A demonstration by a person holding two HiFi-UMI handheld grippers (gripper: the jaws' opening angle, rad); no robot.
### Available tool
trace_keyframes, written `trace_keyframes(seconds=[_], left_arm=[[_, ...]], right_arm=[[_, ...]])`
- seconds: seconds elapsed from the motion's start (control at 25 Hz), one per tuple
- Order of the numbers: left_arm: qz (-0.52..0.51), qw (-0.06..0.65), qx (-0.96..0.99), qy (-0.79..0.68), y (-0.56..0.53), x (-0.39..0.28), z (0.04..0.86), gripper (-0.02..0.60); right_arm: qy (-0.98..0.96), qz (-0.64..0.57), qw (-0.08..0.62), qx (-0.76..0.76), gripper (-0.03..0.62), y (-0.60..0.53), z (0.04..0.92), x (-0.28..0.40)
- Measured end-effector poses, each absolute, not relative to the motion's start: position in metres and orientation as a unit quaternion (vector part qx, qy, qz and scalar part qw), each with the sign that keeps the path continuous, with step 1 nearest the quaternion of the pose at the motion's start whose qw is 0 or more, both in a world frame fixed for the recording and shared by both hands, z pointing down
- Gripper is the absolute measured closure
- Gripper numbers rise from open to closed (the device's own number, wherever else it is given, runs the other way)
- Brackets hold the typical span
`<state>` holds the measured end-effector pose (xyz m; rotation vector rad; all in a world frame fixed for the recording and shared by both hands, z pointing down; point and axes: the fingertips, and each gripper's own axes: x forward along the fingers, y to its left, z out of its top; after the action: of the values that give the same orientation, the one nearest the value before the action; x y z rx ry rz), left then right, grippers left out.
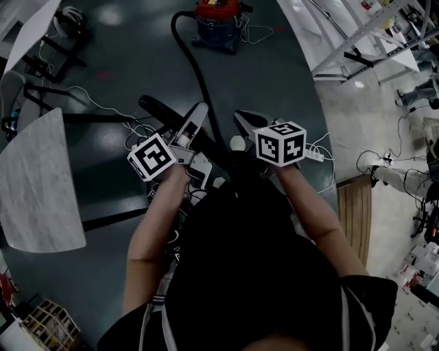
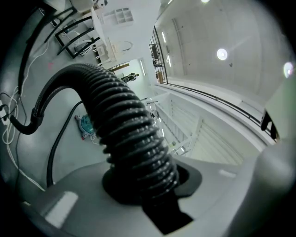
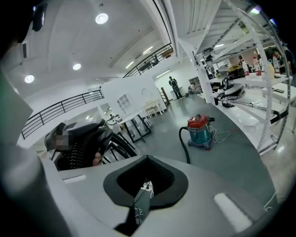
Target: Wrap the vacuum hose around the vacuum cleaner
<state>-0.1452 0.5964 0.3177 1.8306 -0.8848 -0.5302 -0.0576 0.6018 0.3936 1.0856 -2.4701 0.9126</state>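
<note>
- Head view: vacuum cleaner (image 1: 218,20) stands on the dark floor (image 1: 103,68) straight ahead of the person, well apart from both tools.
- Hose (image 1: 195,68) leaves the cleaner's left side, bends, and runs back toward the person. Its long axis lies roughly along the line from cleaner to grippers, and its near end passes between the two tools.
- Left gripper (image 1: 195,120): in the left gripper view the jaws are partly closed and pinch the ribbed hose (image 2: 134,139) across its width. From the grip the hose arcs up and away to the left.
- Right gripper (image 1: 243,123): in the right gripper view (image 3: 141,194) the jaws are pressed together with nothing between them. It sits just beside the hose, on its right.
- Right gripper view looks across at the cleaner (image 3: 201,129), with the hose (image 3: 182,143) coming off it toward the camera.
- Judgement: both hands are about equally far from the cleaner, so the held end must be carried forward to the body before any loop can go round it. The left hand has the load; the right is free to guide slack.
- Risk: a long slack run may drag or kink.
</note>
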Motion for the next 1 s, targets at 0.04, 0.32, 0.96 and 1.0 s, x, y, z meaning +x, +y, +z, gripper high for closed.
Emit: trace_keyframes(seconds=[0.04, 0.32, 0.96, 1.0], left_arm=[[-0.225, 0.496, 0.757, -0.362, 0.589, -0.143, 0.315, 0.469], [-0.231, 0.511, 0.741, -0.370, 0.527, -0.134, 0.315, 0.469], [-0.256, 0.509, 0.727, -0.383, 0.384, -0.103, 0.310, 0.469], [-0.257, 0.511, 0.725, -0.384, 0.376, -0.101, 0.312, 0.469]], right_arm=[[-0.860, 0.314, 0.143, 0.375, 0.597, 0.594, 0.393, -0.058], [-0.872, 0.288, 0.152, 0.365, 0.597, 0.534, 0.387, -0.056], [-0.894, 0.237, 0.151, 0.350, 0.597, 0.411, 0.357, -0.020], [-0.894, 0.237, 0.151, 0.349, 0.597, 0.405, 0.356, -0.017]])
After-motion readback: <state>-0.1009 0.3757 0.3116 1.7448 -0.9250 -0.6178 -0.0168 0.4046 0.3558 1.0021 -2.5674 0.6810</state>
